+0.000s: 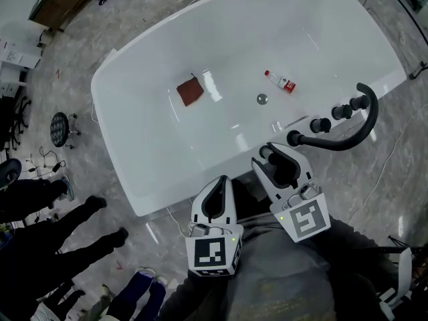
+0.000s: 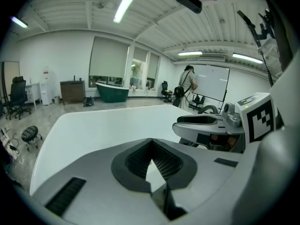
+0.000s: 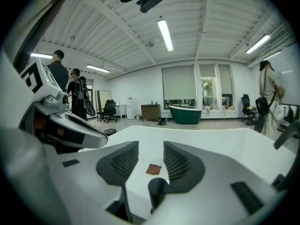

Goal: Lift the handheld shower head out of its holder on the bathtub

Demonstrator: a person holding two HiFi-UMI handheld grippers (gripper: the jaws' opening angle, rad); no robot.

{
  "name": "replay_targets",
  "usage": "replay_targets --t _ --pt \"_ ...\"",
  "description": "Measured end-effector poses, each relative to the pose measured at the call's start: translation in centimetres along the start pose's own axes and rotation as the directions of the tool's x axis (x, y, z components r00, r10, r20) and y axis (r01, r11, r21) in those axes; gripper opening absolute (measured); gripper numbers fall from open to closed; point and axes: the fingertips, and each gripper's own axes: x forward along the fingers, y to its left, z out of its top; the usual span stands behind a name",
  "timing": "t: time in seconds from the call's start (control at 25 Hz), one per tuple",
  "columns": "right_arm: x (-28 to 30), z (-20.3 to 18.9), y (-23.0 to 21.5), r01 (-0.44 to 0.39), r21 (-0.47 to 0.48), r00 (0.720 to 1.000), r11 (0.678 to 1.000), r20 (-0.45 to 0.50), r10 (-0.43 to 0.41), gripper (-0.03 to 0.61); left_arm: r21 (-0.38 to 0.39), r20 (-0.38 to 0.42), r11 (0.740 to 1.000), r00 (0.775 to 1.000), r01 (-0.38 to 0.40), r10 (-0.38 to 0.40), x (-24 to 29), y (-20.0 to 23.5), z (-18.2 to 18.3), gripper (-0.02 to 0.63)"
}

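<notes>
I am hovering my right jaws (image 1: pixel 275 154), spread wide and empty, near the black handheld shower head (image 1: pixel 299 138) in its holder on the bathtub (image 1: pixel 120 146) rim, left jaws (image 1: pixel 218 184) pressed together and empty, and risking an off-centre grip slipping against the knobs (image 1: pixel 341 111).

This is a large open lab or test hall, not a home bathroom. A freestanding white bathtub (image 1: pixel 144 159) stands on a grey marble-pattern floor (image 1: pixel 100 19) strewn with cables (image 1: pixel 40 158). Around it are office chairs (image 3: pixel 109 110), a whiteboard (image 2: pixel 213 81), a green bathtub (image 3: pixel 184 114) by the windows and ceiling strip lights (image 3: pixel 165 34).
</notes>
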Motion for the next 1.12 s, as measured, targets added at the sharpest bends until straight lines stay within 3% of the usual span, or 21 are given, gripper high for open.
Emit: replay_targets --t 0.36,0.88,1.12 --pt "0.5 -2.9 -1.0 0.060 -0.019 0.998 0.998 0.007 -0.059 0.152 -0.006 -0.028 1.000 0.999 -0.016 0.016 0.3 0.6 -3.1 0.003" --pt "2.5 -8.0 -1.9 0.059 0.000 0.998 0.998 -0.031 -0.059 0.169 0.005 -0.071 0.999 0.996 -0.045 0.045 2.0 1.5 -6.1 0.003" --pt "3.1 -10.5 -1.8 0.046 0.002 0.994 0.999 -0.102 -0.045 0.168 -0.001 -0.099 0.999 0.994 -0.044 0.044 2.9 1.8 -7.1 0.003"
